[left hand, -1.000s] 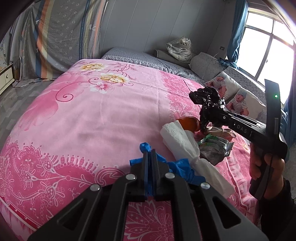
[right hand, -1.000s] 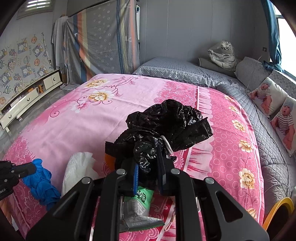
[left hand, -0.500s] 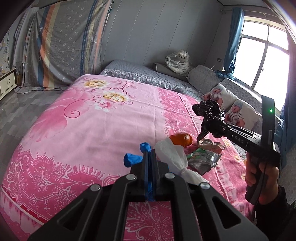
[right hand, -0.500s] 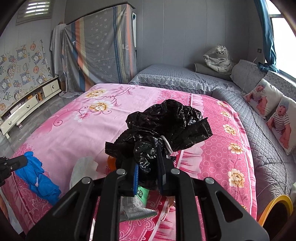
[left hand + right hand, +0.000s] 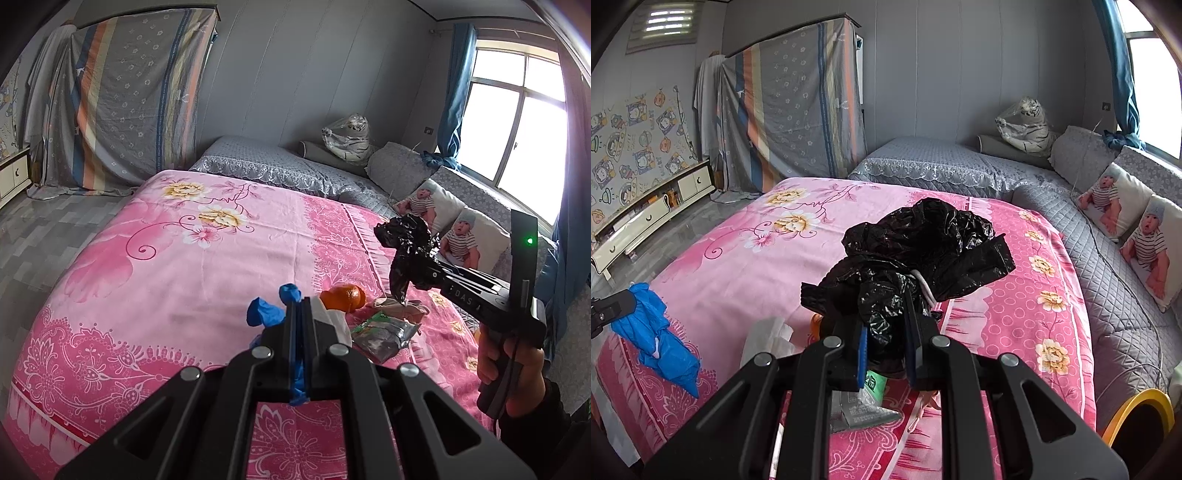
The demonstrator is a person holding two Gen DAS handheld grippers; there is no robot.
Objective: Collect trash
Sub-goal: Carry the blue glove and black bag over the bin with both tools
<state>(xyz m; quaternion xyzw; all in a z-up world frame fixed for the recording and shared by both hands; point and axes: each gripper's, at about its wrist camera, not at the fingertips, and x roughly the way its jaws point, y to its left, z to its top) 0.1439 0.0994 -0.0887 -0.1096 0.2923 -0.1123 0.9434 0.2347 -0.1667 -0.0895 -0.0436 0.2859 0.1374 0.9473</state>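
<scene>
My left gripper [image 5: 301, 308] is shut on a crumpled blue plastic bag [image 5: 266, 314], which hangs clear of the pink bedspread [image 5: 166, 280]; the right wrist view shows the blue bag [image 5: 657, 332] dangling at the far left. My right gripper [image 5: 886, 314] is shut on a bunched black plastic bag [image 5: 923, 251], held above the bed. In the left wrist view the right gripper [image 5: 417, 266] and black bag [image 5: 406, 229] are at right, with a hand on the handle. On the bed below lie an orange [image 5: 343, 295], a white tissue wad [image 5: 768, 336] and a green-silver wrapper [image 5: 384, 332].
A grey quilted bed [image 5: 942, 162] adjoins the pink one at the back, with baby-print pillows [image 5: 1137, 236] and a wrapped plush tiger [image 5: 1027, 125] along the right. A yellow-rimmed bin [image 5: 1137, 417] stands at lower right. A low white cabinet [image 5: 646, 218] lines the left wall.
Both grippers have risen with their bags. The blue bag has come up off the bedspread, and the orange, tissue and wrapper now lie farther below.
</scene>
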